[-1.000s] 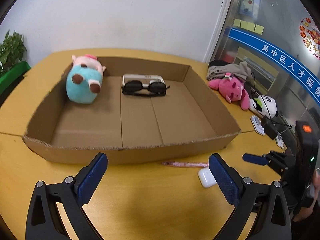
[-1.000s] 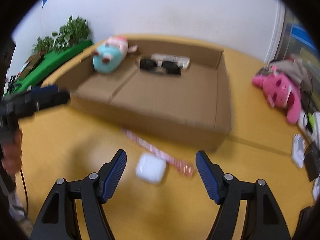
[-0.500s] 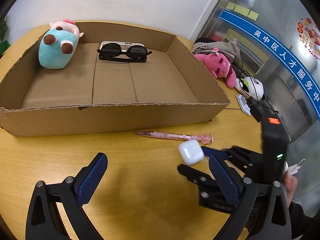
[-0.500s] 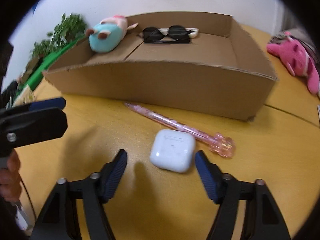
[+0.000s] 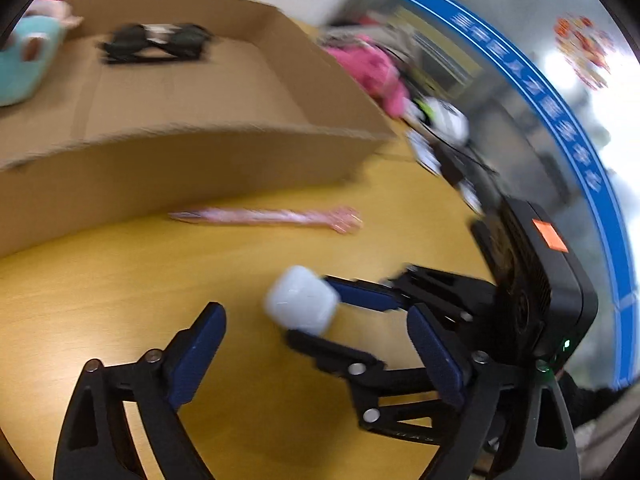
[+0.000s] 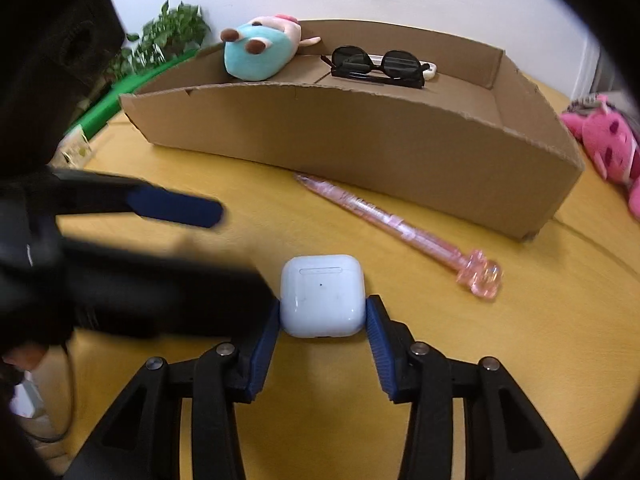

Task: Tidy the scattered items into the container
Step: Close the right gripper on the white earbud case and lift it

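Observation:
A white earbud case [image 6: 322, 292] lies on the yellow table with my right gripper [image 6: 322, 312] around it. Its jaws are closing and both blue pads touch the case's sides. The left wrist view shows the same case [image 5: 300, 300] between those fingers. My left gripper [image 5: 316, 314] hovers just left of the case, pointing down at the table. Its jaws are wide and closing slightly, with nothing between the pads. A pink pen [image 6: 396, 228] lies in front of the cardboard box [image 6: 360, 140]. The box holds a teal plush [image 6: 256, 54] and sunglasses [image 6: 376, 66].
A pink plush [image 6: 608, 144] lies on the table right of the box, with a white panda toy [image 5: 448, 118] and cables beyond it. A green plant [image 6: 168, 36] stands at the far left. A glass wall with a blue band [image 5: 560, 120] runs along the right.
Both grippers have come down toward the table. The right jaws have narrowed from wide apart onto the earbud case. The left gripper has tilted down and moved close beside the right one.

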A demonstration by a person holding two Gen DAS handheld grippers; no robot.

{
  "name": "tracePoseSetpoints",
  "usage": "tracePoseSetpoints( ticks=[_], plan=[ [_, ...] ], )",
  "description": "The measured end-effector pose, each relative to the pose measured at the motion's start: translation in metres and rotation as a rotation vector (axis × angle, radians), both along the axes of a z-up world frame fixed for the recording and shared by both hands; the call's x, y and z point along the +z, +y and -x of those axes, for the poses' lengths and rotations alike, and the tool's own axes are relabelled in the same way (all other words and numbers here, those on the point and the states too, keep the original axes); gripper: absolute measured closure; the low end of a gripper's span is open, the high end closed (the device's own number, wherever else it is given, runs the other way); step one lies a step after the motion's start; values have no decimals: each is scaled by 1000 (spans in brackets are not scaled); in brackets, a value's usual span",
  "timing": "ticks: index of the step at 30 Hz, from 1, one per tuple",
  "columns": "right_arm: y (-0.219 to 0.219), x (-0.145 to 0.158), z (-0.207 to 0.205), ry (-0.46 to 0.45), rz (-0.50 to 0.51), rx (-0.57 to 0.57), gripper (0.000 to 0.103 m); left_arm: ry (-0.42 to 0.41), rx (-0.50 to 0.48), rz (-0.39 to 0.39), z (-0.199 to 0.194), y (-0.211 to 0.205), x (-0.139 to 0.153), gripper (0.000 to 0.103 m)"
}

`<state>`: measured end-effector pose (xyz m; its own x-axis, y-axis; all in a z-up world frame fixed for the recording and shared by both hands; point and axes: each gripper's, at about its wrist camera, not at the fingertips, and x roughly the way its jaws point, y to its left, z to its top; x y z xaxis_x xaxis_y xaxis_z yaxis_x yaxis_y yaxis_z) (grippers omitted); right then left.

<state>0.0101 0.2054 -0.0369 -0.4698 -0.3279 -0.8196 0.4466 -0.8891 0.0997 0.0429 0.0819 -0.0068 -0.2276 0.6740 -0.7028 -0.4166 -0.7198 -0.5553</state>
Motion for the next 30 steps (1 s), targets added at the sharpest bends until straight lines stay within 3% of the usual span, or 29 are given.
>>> tracePoseSetpoints(
  ticks=[2, 4, 10, 15, 20, 25, 26, 27, 30],
  plan=[
    [5, 0, -5, -7, 24, 17, 60, -21, -59, 15, -2, 9, -5, 16],
    [7, 0, -10, -3, 38, 51, 60, -44, -95, 54, -4, 17, -13, 31],
    [9, -1, -28, 2, 84, 184, 60, -32, -151, 75, -13, 24, -12, 40],
    [1, -1, -37, 32, 40, 233, 60, 8, -166, 178, -17, 30, -12, 60],
    [-2, 0, -38, 36, 37, 248, 61, -14, -162, 186, -15, 25, -14, 61],
    [-2, 14, -40, 60, 68, 263, 61, 27, -145, 172, -14, 15, 8, 65],
    [-3, 20, -39, 73, 70, 267, 61, 44, -136, 171, -13, 13, 16, 74],
    [-4, 24, -37, 84, 67, 269, 61, 62, -130, 170, -10, 10, 25, 76],
    [-9, 46, -29, 132, 60, 278, 61, 123, -125, 178, -2, 4, 53, 76]
  ],
)
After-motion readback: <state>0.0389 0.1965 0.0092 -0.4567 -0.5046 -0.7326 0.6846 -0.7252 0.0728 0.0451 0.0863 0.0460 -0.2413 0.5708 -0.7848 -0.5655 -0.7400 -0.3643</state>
